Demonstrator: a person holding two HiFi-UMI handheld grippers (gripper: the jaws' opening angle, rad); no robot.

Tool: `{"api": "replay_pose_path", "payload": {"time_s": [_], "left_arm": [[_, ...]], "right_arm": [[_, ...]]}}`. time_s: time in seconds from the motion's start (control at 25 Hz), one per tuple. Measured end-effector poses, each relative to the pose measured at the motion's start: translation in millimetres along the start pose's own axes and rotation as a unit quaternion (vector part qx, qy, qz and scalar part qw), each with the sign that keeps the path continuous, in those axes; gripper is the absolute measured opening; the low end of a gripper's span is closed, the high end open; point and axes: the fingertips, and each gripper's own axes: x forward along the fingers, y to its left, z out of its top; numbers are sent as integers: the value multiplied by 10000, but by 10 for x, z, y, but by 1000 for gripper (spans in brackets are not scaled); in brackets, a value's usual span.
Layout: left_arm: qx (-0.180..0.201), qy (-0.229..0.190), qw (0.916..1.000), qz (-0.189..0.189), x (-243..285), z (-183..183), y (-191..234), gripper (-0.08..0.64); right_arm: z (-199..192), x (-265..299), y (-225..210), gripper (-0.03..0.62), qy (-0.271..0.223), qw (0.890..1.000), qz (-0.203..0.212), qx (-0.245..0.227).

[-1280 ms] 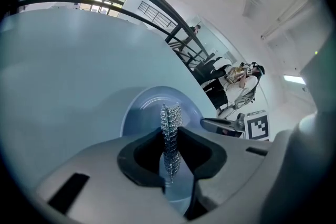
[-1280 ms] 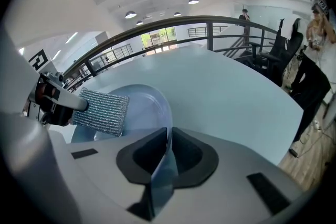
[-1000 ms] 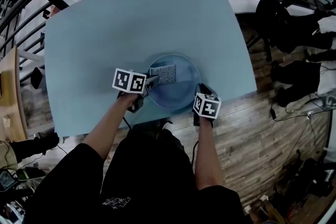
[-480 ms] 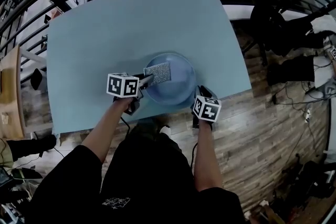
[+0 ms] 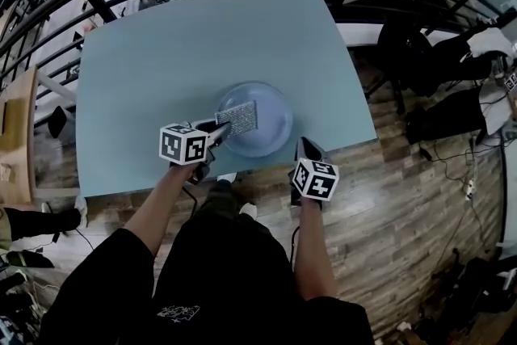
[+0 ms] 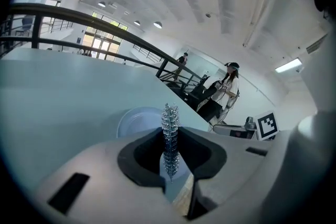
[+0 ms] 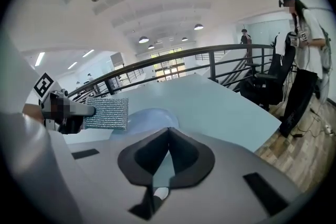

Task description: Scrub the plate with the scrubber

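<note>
Plate (image 5: pixel 272 128): pale blue, round, shallow. It sits on the blue worktop (image 5: pixel 161 52) close to the near edge, a little right of centre. Nothing else shows on the worktop.

Scrubber (image 5: pixel 239 118): a flat rectangular pad of silvery mesh. It is held over the plate's 9 o'clock half. It reads edge-on in the left gripper view (image 6: pixel 169 131) and broad-face in the right gripper view (image 7: pixel 106 113).

Left claw (image 5: pixel 220 128): clamped on the pad's near short end, coming in from the plate's 8 o'clock. Most of the pad sticks out past the tips toward 2 o'clock. The left gripper view shows the mesh pinched upright between the two jaws (image 6: pixel 169 136), with the plate (image 6: pixel 137 121) beyond.

Contact: cannot tell whether the pad touches the plate. From the right gripper view its lower edge looks low over the left rim (image 7: pixel 152 118).

Right claw (image 5: pixel 304 148): jaws brought together with nothing in them (image 7: pixel 168 134). It sits at the plate's 4 o'clock, off the worktop edge over the wood floor (image 5: pixel 388 198), apart from the rim.

Handling, my judgement:
- The pad is likely light and springy, and rough enough not to slip in the grip.
- Held by one end, the free end will flex, so a deeper bite would press harder.
- The plate looks stiff and smooth.
- It is unheld and may slide on the worktop under scrubbing.
- Its rim at 4 o'clock is the handy place to steady it.
</note>
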Motion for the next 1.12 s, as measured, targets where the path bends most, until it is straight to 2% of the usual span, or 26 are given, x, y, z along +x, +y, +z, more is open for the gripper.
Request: {"api": "replay_pose_path", "payload": {"time_s": [0.16, 0.52, 0.68, 0.96, 1.12], "left_arm": [[322, -281, 9990, 94, -187, -18, -212, 87], [647, -896, 9935, 277, -662, 14, -702, 87], [940, -1111, 9888, 326, -858, 104, -877, 87], [1194, -1438, 9817, 359, -1017, 326, -1001, 87], [1463, -1714, 9733, 428, -1130, 547, -1042, 87]], "right_arm": [[79, -247, 109, 6, -295, 9993, 210, -45], [306, -768, 392, 6, -864, 9932, 657, -414], [396, -952, 476, 6, -1029, 9907, 728, -508], [567, -1083, 547, 6, -1247, 9877, 720, -609], [736, -1185, 614, 6, -1445, 9848, 648, -713]]}}
